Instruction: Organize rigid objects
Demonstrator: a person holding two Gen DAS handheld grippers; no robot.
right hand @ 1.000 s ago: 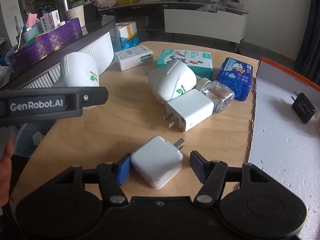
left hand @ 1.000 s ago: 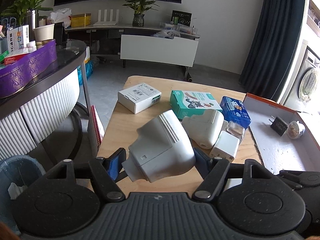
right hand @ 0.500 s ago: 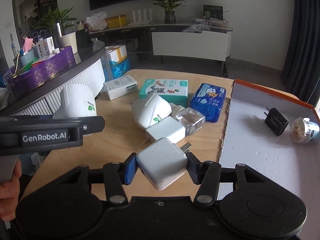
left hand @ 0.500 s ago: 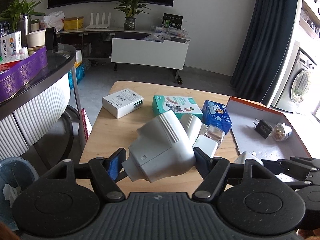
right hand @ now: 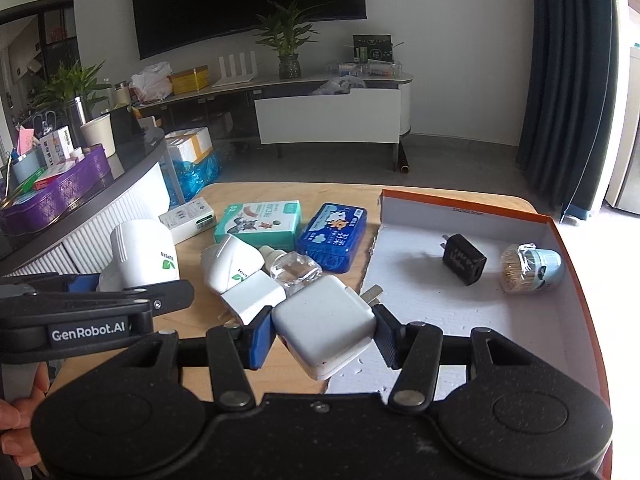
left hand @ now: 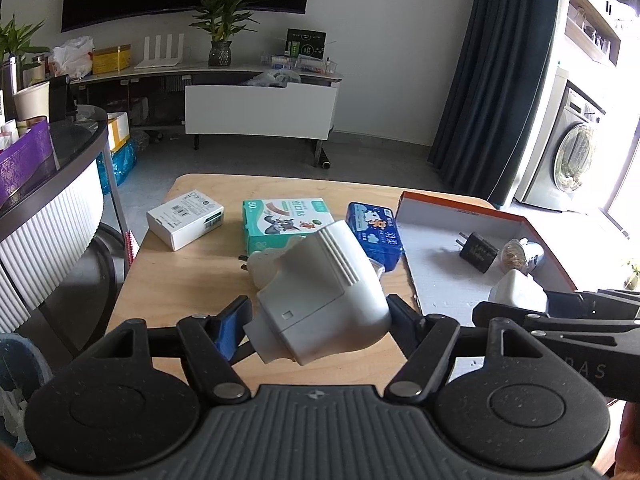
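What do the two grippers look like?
Both are matte black. The left gripper and right gripper have round pivot discs, silver rivets and linkage bars; each has one blue-padded finger. White "GenRobot.AI" lettering marks the left one's side.

The bench is pale wood. On it, the tray has an orange rim and a speckled white floor; inside lie a black plug and a pale blue cup. Just left of the tray sits a blue pack with cartoon print, then a teal-and-white box. Each black tool has one blue pad and grips something white.
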